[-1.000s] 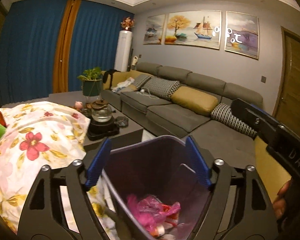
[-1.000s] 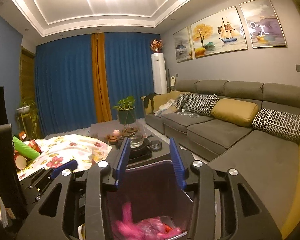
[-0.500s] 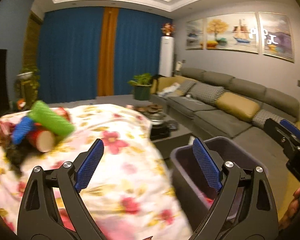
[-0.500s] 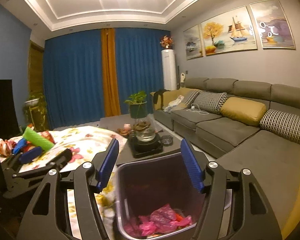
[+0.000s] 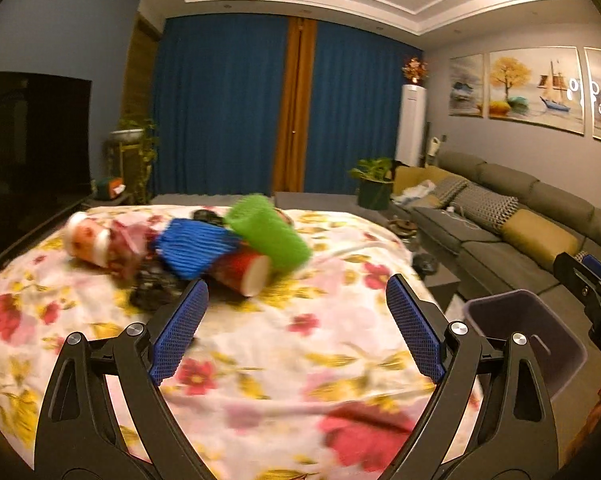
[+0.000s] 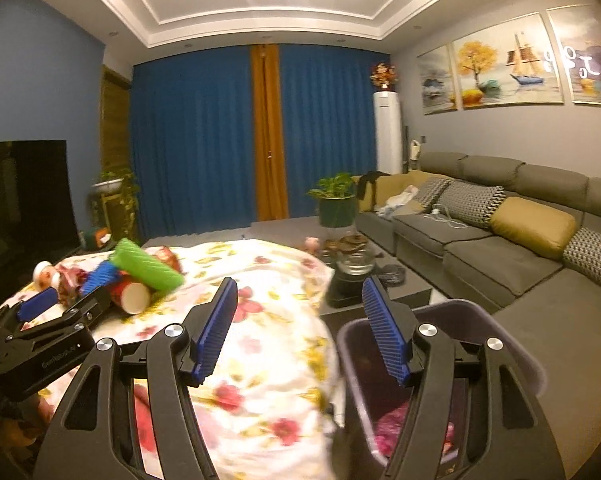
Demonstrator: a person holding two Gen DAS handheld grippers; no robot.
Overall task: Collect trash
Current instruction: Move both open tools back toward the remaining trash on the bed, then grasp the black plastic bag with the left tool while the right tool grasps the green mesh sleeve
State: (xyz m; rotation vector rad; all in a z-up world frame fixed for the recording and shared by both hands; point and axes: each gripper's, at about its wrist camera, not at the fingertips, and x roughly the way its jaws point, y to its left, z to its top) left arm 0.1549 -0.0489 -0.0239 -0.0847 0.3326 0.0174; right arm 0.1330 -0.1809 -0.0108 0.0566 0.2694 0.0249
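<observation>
A pile of trash lies on the floral cloth [image 5: 284, 364]: a green foam net [image 5: 268, 232], a blue foam net [image 5: 192, 246], a red paper cup [image 5: 244, 274] on its side and another cup [image 5: 86, 238] further left. My left gripper [image 5: 296, 330] hangs open over the cloth just short of the pile, with nothing between its pads. My right gripper [image 6: 300, 328] is open and holds nothing, over the edge between the cloth [image 6: 268, 360] and the purple bin [image 6: 500, 326]. Pink wrappers [image 6: 396, 424] lie in the bin. The right wrist view also shows the left gripper [image 6: 64, 306] next to the green net [image 6: 146, 266].
The bin [image 5: 528, 334] stands on the floor right of the table, beside the grey sofa [image 6: 500, 248]. Behind the bin is a dark low table with a glass teapot [image 6: 354, 268] and a potted plant [image 6: 336, 200]. A dark TV [image 5: 32, 136] stands at the left.
Both grippers have swung left, away from above the bin. The left one now faces the trash pile over the cloth. The right gripper's jaws stand wider than a second ago.
</observation>
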